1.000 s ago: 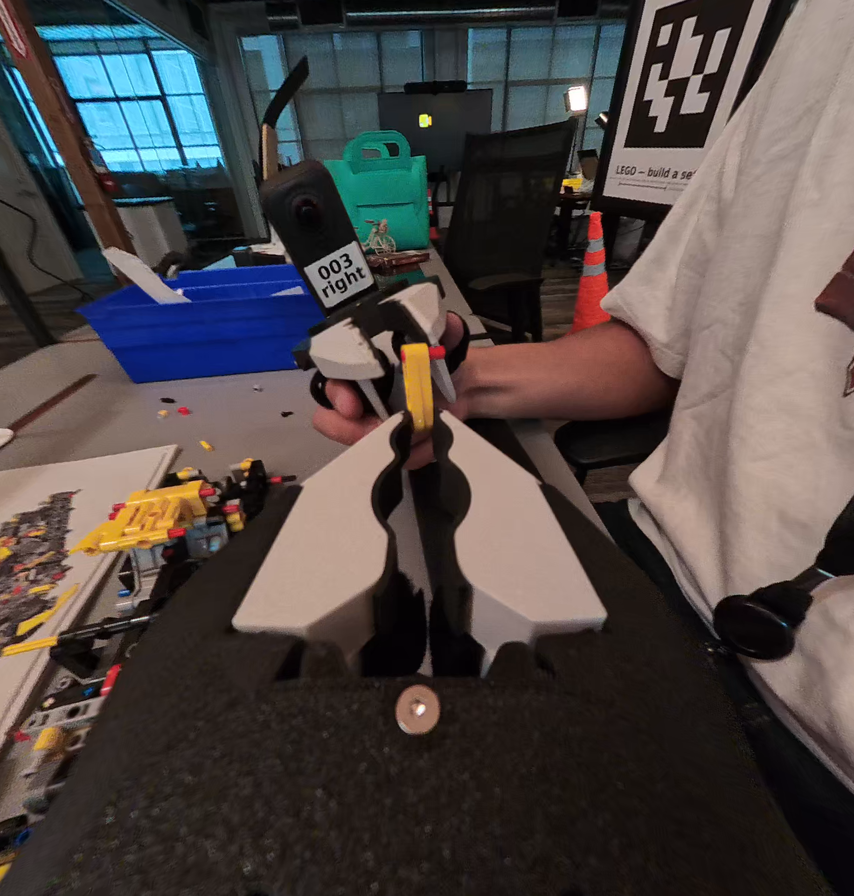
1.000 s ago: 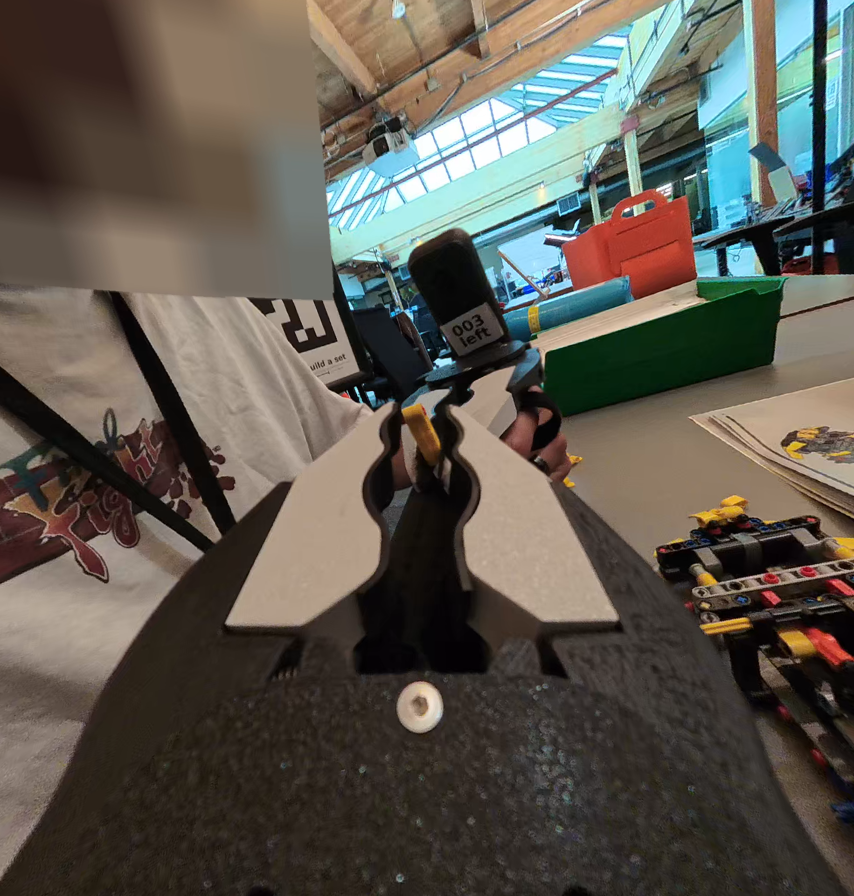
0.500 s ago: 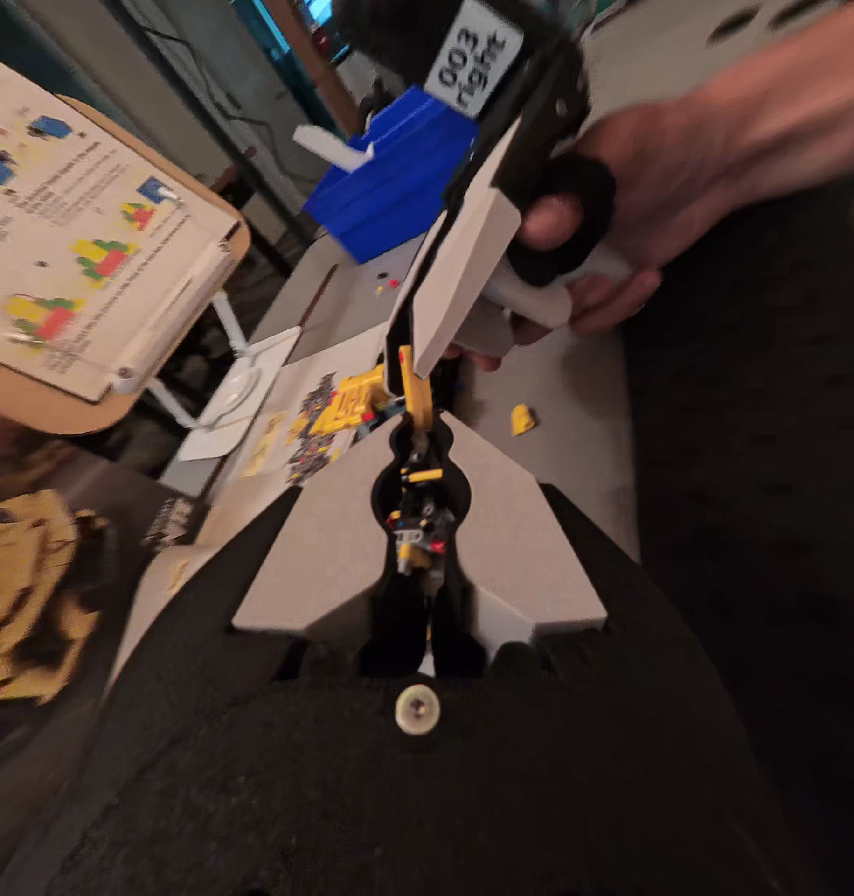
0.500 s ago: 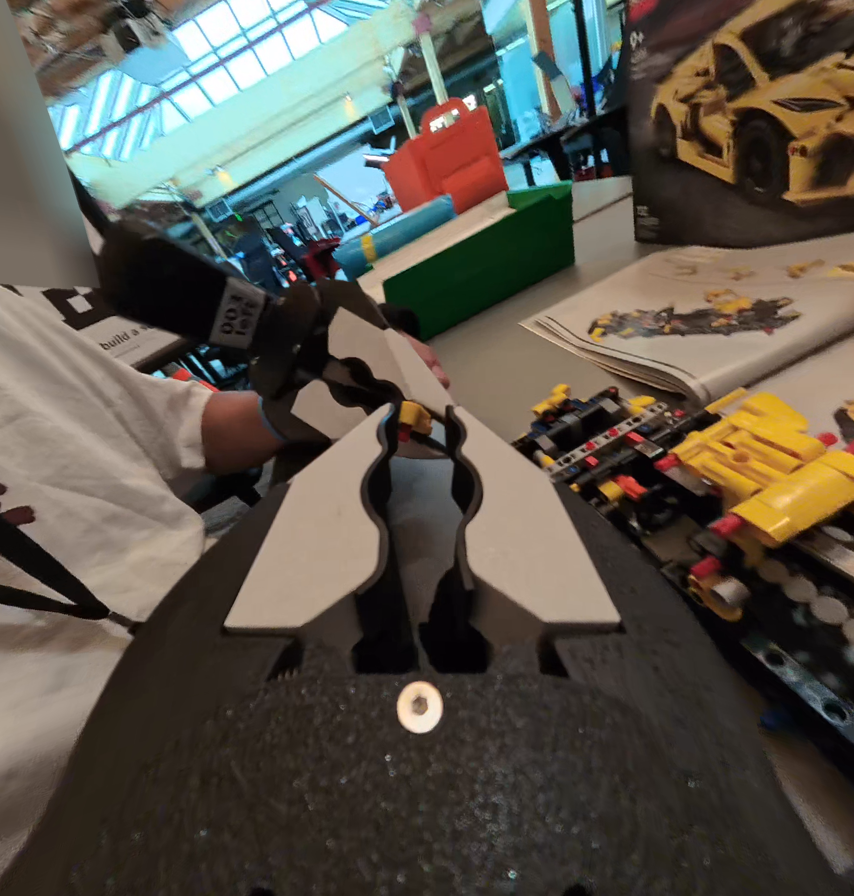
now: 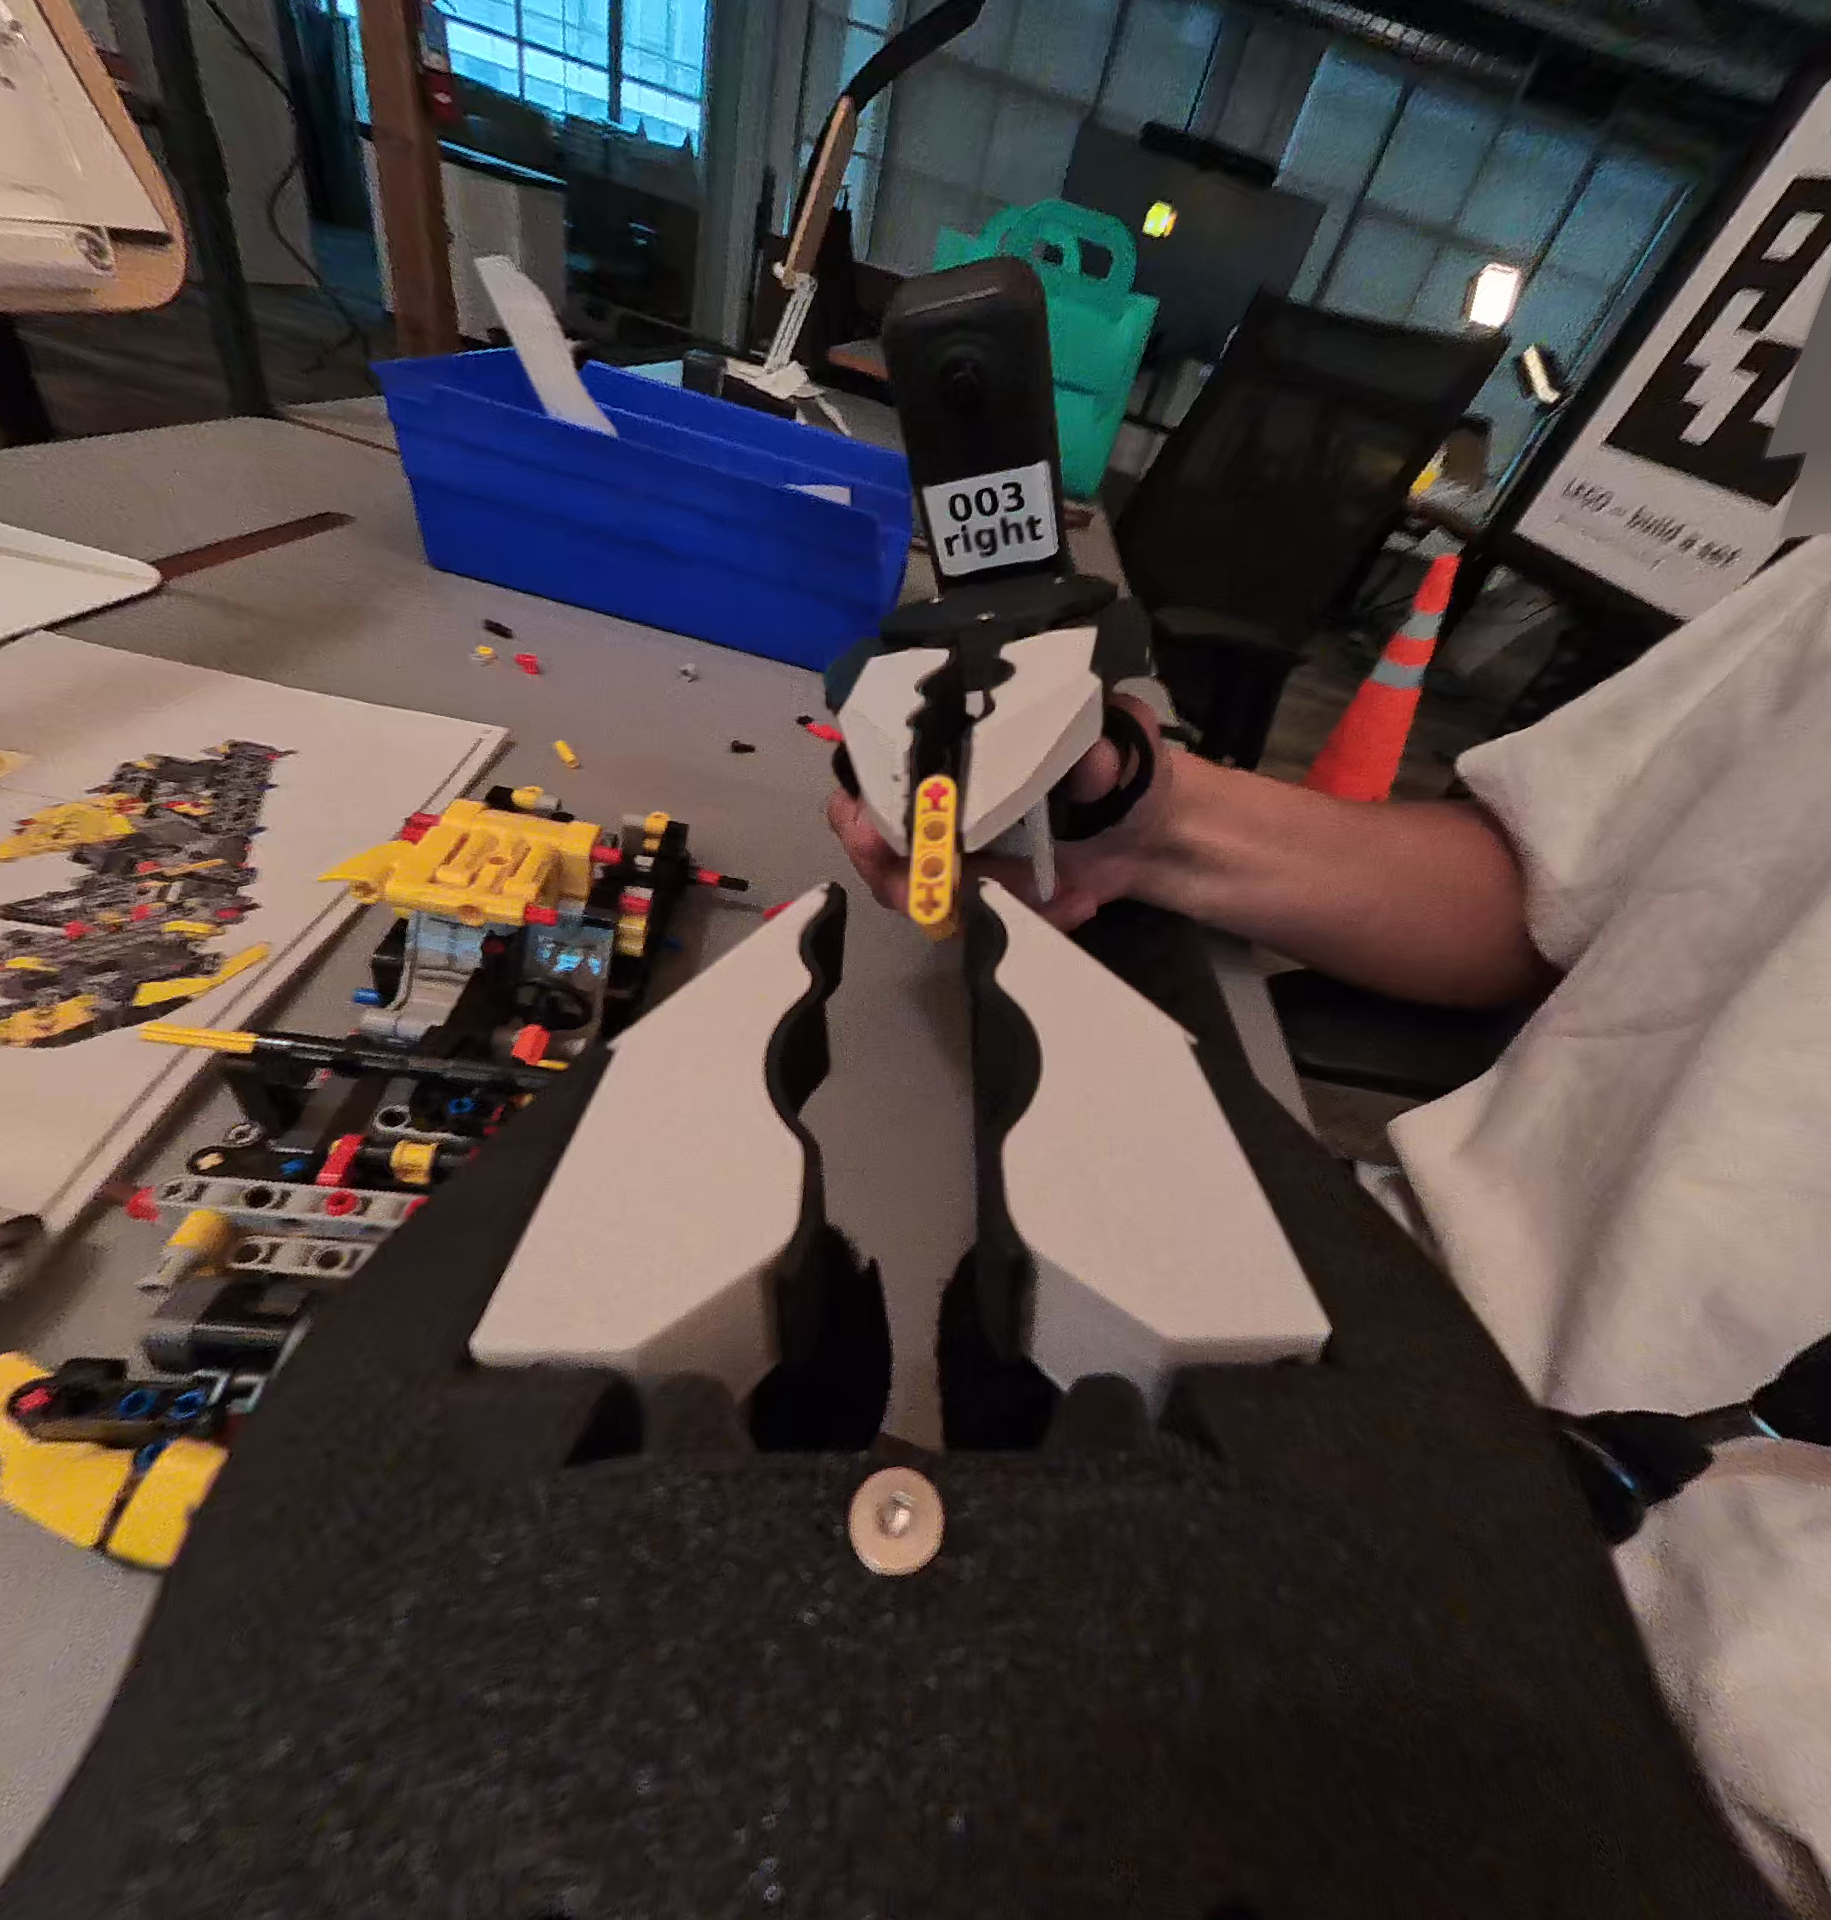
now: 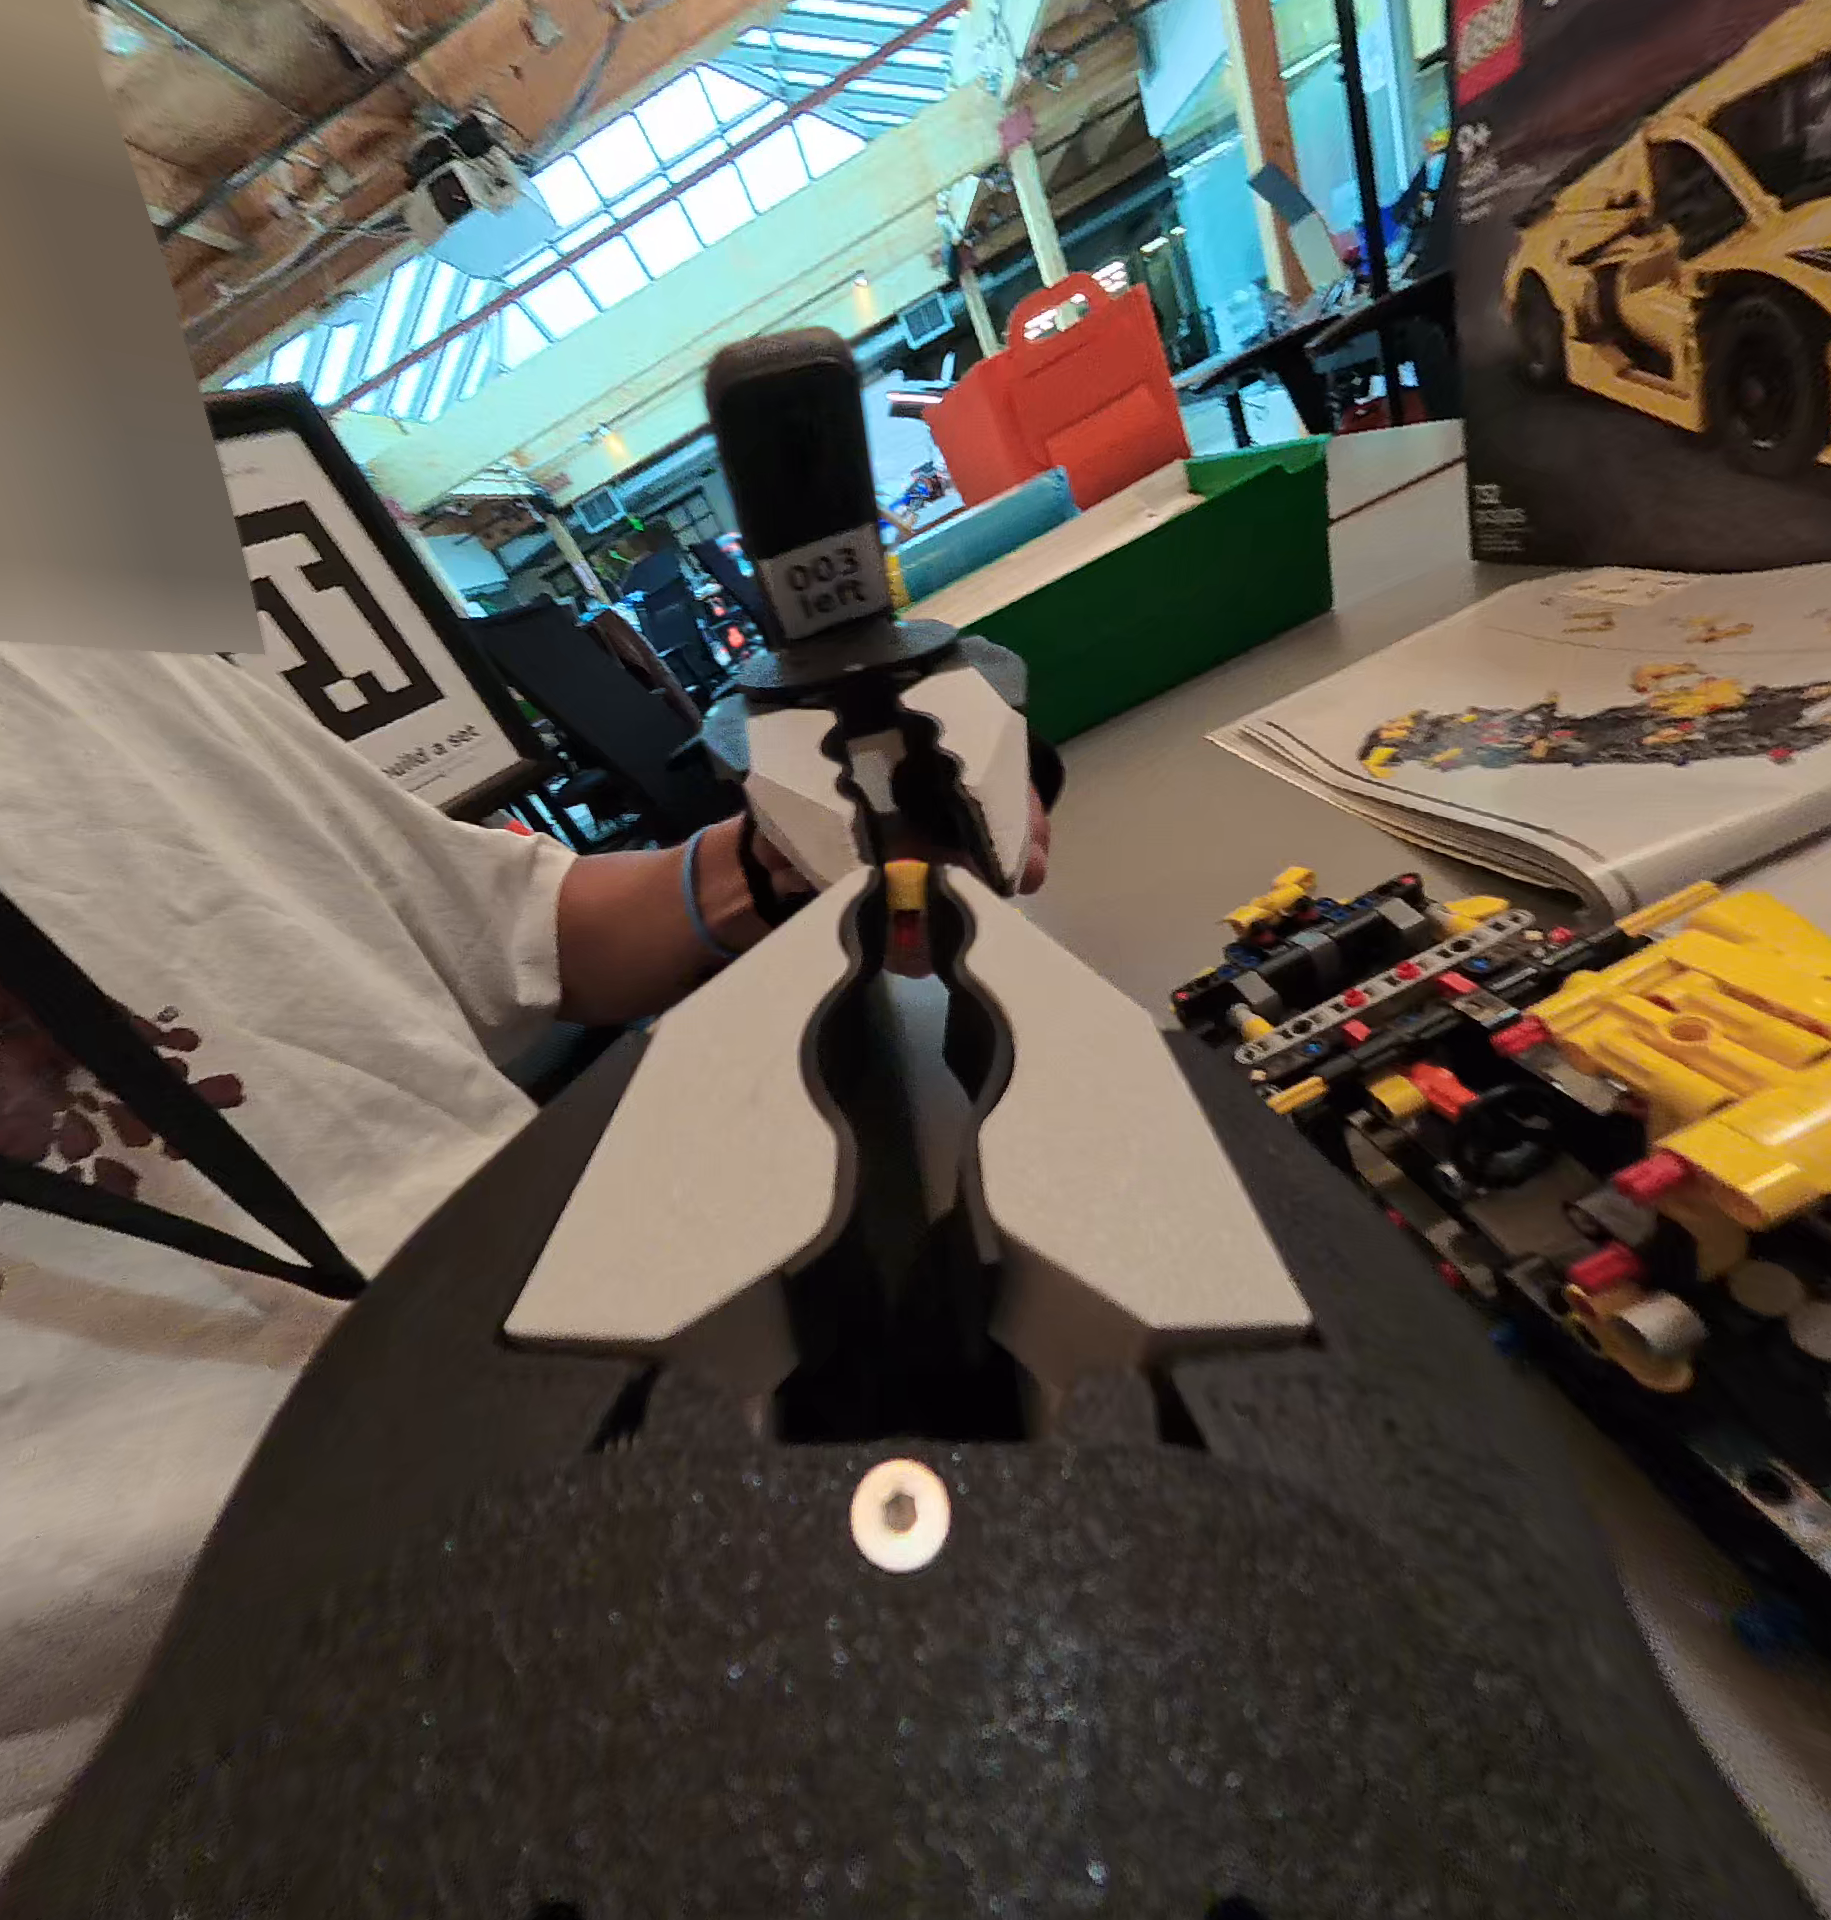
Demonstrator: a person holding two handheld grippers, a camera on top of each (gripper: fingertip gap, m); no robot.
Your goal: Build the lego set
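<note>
While the two grippers face each other above the worktop (image 5: 298, 613), the right gripper (image 5: 937, 831) pinches a yellow beam (image 5: 933, 850) that hangs from its jaws. The left gripper (image 5: 906, 914) has its jaws spread, tips just below the beam. At nine o'clock lies the half-built car (image 5: 454, 997), beside the instruction booklet (image 5: 111, 883).

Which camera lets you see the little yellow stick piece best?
The left wrist view. There the yellow beam faces the camera flat, so its full length and holes show, pinched in the right gripper. The right wrist view shows only its yellow end, poking out between that gripper's own fingertips.
</note>
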